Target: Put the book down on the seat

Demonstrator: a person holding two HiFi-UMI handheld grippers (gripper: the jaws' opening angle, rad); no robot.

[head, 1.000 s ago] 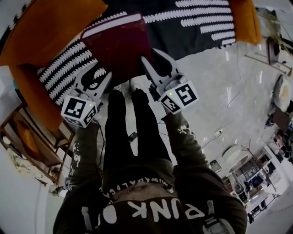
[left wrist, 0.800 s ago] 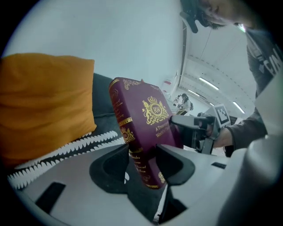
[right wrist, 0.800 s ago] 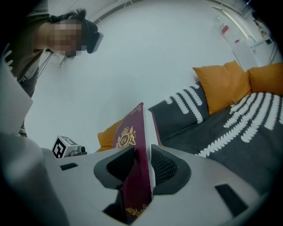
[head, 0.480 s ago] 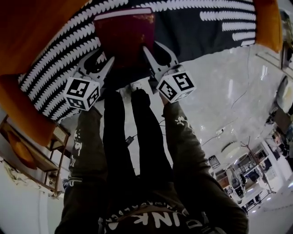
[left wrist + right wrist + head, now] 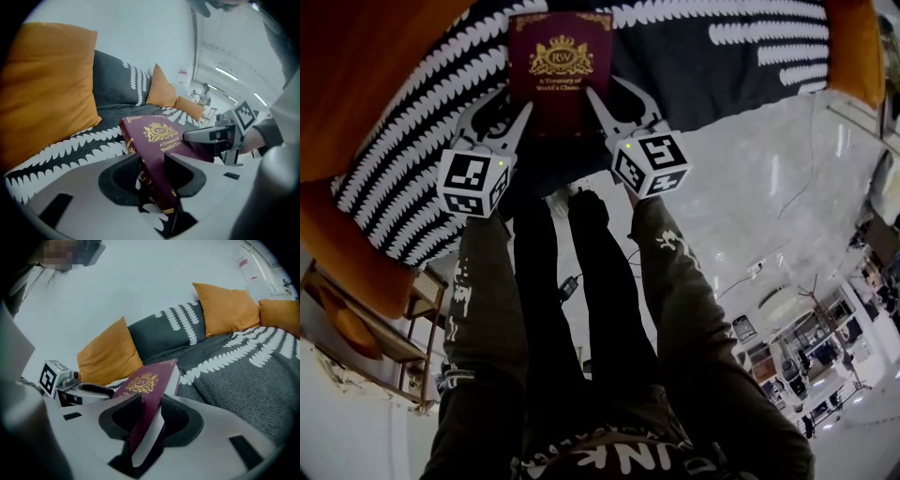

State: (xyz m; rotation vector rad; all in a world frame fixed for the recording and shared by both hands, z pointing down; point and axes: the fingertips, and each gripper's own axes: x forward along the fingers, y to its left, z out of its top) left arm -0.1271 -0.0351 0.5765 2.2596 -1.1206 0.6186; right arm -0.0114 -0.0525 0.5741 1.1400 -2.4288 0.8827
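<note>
A maroon hardback book (image 5: 558, 80) with a gold crest lies cover-up between both grippers over the sofa seat (image 5: 712, 56), which has a black cover with white leaf stripes. My left gripper (image 5: 504, 101) grips its spine side (image 5: 161, 140), pads pressing on the cover, jaws closing. My right gripper (image 5: 614, 94) holds the page-edge side (image 5: 147, 380), jaws opening, with the book still wedged between the pads. I cannot tell whether the book touches the seat.
Orange cushions (image 5: 366, 75) (image 5: 227, 305) lean along the sofa back. The person's legs (image 5: 572, 272) stand against the seat's front edge. A wooden side table (image 5: 380, 328) is at the left, with pale floor and cables (image 5: 769, 197) to the right.
The book has tipped from tilted to flat with its cover facing up, and has moved farther over the seat. Both grippers moved forward with it.
</note>
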